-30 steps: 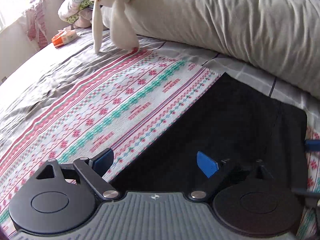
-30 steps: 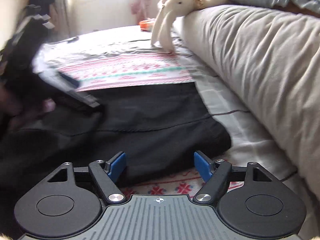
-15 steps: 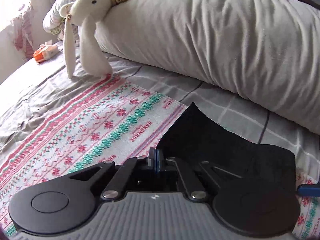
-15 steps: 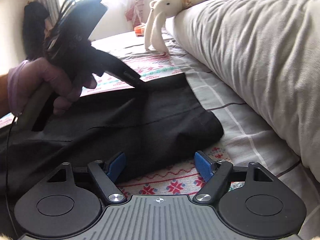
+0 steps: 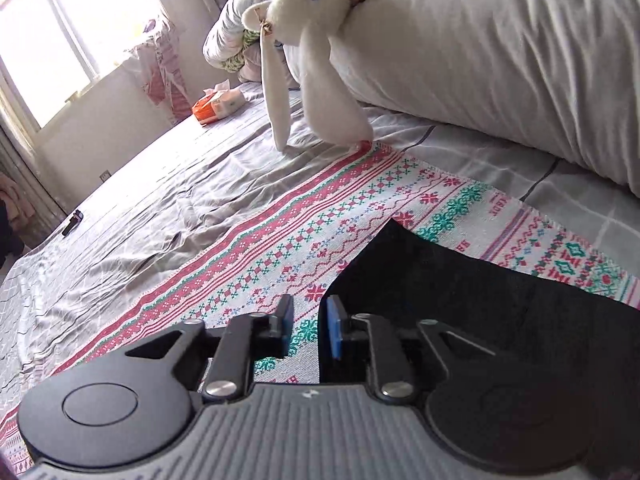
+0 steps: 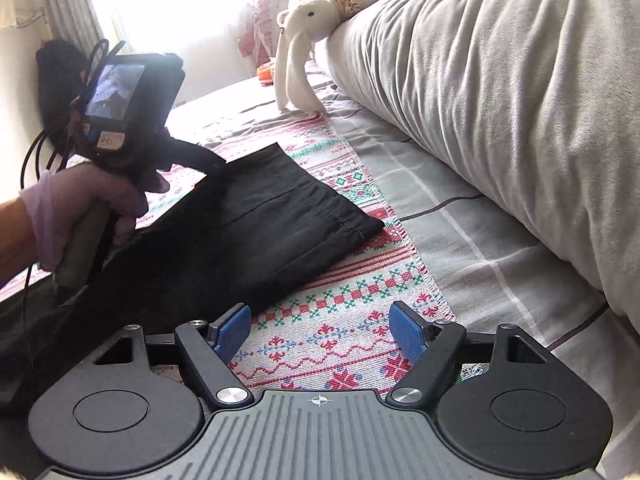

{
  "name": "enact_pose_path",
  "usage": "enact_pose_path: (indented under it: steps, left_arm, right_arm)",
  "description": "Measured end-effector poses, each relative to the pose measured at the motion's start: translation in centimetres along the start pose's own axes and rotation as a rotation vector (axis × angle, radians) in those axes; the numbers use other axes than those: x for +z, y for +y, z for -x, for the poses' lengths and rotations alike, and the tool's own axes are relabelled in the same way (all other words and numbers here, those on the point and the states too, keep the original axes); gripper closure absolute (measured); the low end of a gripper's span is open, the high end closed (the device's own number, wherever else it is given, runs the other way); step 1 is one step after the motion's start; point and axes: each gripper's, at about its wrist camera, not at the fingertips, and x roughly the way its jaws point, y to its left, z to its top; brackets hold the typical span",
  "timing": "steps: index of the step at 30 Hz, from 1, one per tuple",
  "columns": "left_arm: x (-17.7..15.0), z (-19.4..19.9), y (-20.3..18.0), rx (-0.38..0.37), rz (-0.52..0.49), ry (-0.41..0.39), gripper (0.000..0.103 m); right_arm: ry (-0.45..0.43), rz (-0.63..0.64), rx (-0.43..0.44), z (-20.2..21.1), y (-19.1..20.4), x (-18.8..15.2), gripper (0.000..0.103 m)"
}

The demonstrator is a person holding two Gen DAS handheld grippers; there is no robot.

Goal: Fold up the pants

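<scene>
One bed (image 5: 168, 184) fills both views, its grey checked sheet creased. One long grey duvet roll (image 6: 500, 92) lies along the bed's far side. One patterned blanket (image 5: 280, 248), striped in red, green and white, is spread flat on the bed beside the duvet roll.

One pair of black pants (image 6: 248, 232) lies on the patterned blanket, folded to a long band, with one corner lifted off the blanket toward the left gripper (image 5: 307, 328). That gripper's two blue-padded fingers (image 5: 333, 330) stand a narrow gap apart and are opening; the pants' edge runs just along the inner side of one of them, and the blanket shows through the gap. In the right wrist view, one gloved hand (image 6: 80, 216) holds this gripper's handle over the pants.

The right gripper (image 6: 320, 334) hovers over bare blanket just beside the pants' near edge, its two fingers spread wide with nothing between them.

One white plush rabbit (image 5: 316, 36) hangs off the duvet roll's end, ears down on the sheet. One orange tissue pack (image 5: 218, 104) lies beyond the rabbit. One small dark object (image 5: 72, 222) sits on the sheet, well apart from the blanket.
</scene>
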Motion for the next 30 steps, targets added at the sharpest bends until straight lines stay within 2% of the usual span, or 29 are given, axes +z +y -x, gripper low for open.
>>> enact_pose_path:
  steps: [4, 9, 11, 13, 15, 18, 23, 26, 28, 29, 30]
  left_arm:
    - [-0.5, 3.3, -0.9, -0.177, -0.024, -0.045, 0.044]
    - [-2.5, 6.7, -3.0, -0.494, -0.073, -0.028, 0.044]
    - [-3.7, 7.3, -3.7, -0.576, -0.084, -0.017, 0.044]
    - [-5.0, 7.6, -3.8, -0.627, -0.086, 0.000, 0.044]
    - [-6.2, 7.9, -3.8, -0.645, -0.090, 0.007, 0.044]
    - [-7.4, 8.5, -3.6, -0.680, -0.088, 0.002, 0.043]
    - [-7.6, 9.9, -4.7, -0.747, -0.123, -0.017, 0.041]
    - [-7.5, 10.4, -6.3, -0.712, -0.172, -0.049, 0.037]
    - [-7.4, 10.5, -6.9, -0.692, -0.164, -0.059, 0.037]
    - [-7.3, 10.4, -7.0, -0.678, -0.153, -0.061, 0.044]
    - [-7.2, 10.4, -7.2, -0.661, -0.148, -0.066, 0.057]
  right_arm:
    - [-0.004, -0.011, 0.007, 0.6, -0.6, 0.0, 0.026]
    - [-0.006, -0.012, 0.016, 1.1, -0.8, 0.2, 0.027]
    - [-0.014, -0.028, 0.017, 1.4, -1.2, 0.4, 0.030]
    - [-0.019, -0.045, 0.010, 1.6, -1.6, 0.4, 0.035]
    - [-0.014, -0.065, 0.003, 1.6, -2.0, 0.5, 0.041]
    - [-0.005, -0.093, -0.002, 1.2, -2.6, 0.6, 0.042]
    - [-0.010, -0.118, 0.023, 1.3, -2.9, 0.7, 0.042]
    - [-0.012, -0.129, 0.026, 1.4, -3.0, 0.7, 0.042]
    - [-0.012, -0.136, 0.029, 1.4, -3.2, 0.7, 0.042]
    - [-0.012, -0.143, 0.031, 1.4, -3.3, 0.7, 0.042]
    - [-0.012, -0.150, 0.034, 1.4, -3.4, 0.8, 0.042]
